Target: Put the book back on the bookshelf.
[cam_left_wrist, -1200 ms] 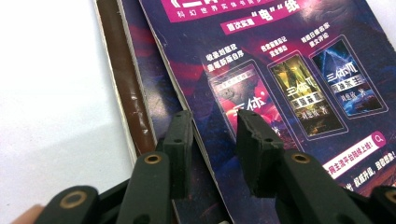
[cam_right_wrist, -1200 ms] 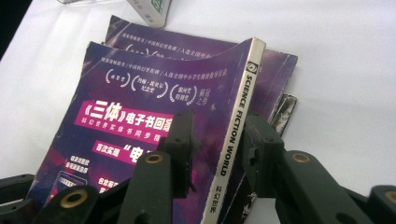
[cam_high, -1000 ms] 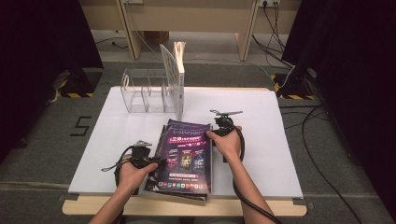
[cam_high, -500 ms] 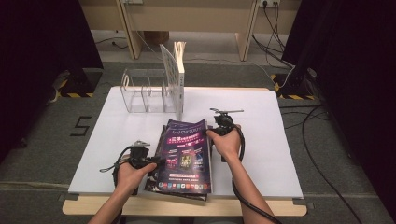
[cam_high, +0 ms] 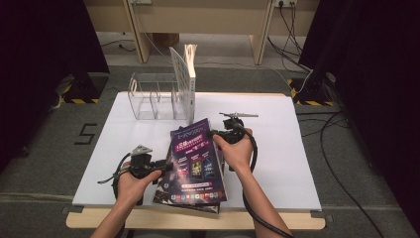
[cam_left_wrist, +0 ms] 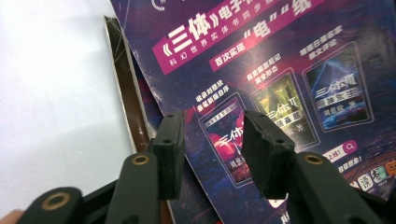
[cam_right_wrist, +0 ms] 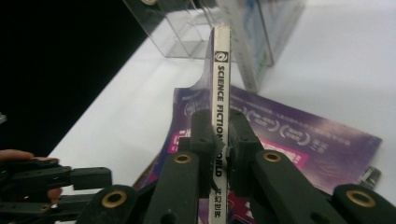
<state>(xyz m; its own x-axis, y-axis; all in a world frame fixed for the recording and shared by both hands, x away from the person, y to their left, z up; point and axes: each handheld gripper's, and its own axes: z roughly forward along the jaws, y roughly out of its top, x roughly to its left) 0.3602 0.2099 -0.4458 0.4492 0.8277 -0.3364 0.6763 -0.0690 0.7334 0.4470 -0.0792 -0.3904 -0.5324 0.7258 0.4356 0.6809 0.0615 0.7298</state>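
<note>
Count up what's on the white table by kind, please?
Magazines: 3, one lifted, one lying flat, one standing in the rack
Clear rack: 1
Grippers: 2, left, right
Total: 6

Right gripper [cam_right_wrist: 219, 135] clamped on the magazine [cam_right_wrist: 220, 84] spine — jaws just closed in, pads pressing both sides, spine upright. Below it another purple magazine [cam_right_wrist: 317, 135] lies flat on the white surface [cam_right_wrist: 336, 60] — clear rack [cam_right_wrist: 187, 32] behind, left gripper [cam_right_wrist: 70, 179] at lower left.
</note>
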